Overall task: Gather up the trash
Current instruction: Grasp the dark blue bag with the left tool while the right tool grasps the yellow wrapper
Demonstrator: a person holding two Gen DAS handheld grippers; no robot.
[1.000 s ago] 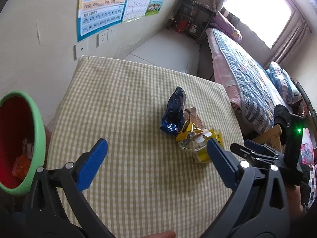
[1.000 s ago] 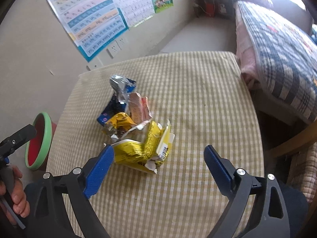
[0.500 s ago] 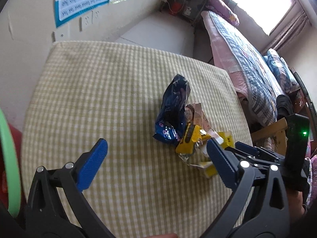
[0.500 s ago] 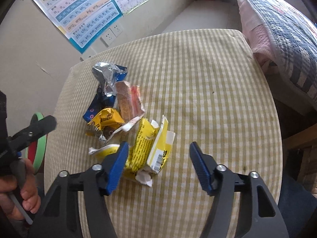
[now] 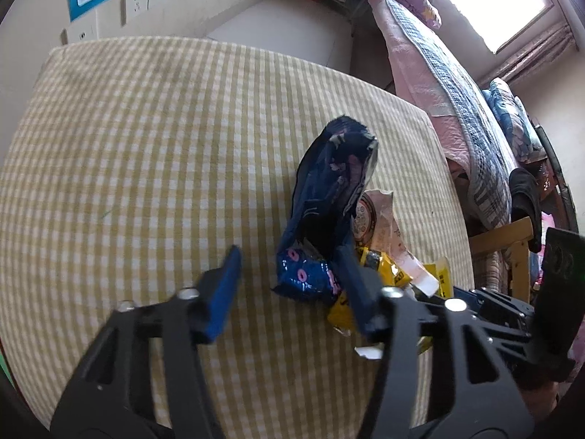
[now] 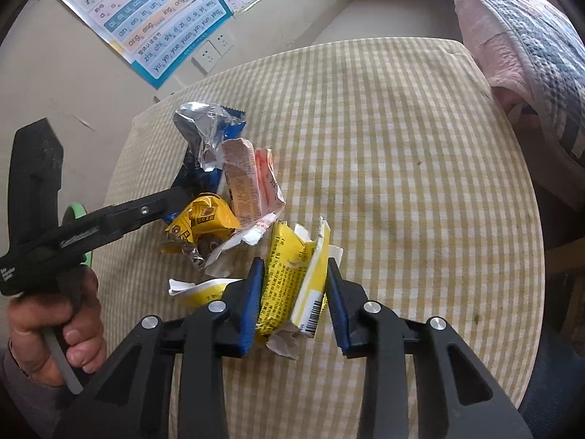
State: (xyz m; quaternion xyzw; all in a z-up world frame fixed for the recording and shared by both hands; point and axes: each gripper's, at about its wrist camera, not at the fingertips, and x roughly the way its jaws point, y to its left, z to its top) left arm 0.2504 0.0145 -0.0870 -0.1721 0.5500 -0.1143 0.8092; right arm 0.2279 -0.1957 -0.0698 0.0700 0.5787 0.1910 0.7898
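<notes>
A: How is the trash seen?
B: A torn yellow printed paper carton (image 6: 292,289) lies on the checked tablecloth (image 6: 402,183), pinched by the closing right gripper (image 6: 294,301).
A: And what has changed?
B: The left gripper (image 5: 289,285), earlier spread, is closing around the crumpled dark-blue foil wrapper (image 5: 325,219).

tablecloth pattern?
Yellow-and-white gingham check on the tablecloth; the right wrist view shows it best.

My table (image 6: 420,168), under a yellow checked cloth, carries a heap of rubbish: a dark blue wrapper (image 5: 329,201), a pink packet (image 6: 252,179), a yellow wrapper (image 6: 204,219) and a torn yellow carton (image 6: 292,285).
</notes>
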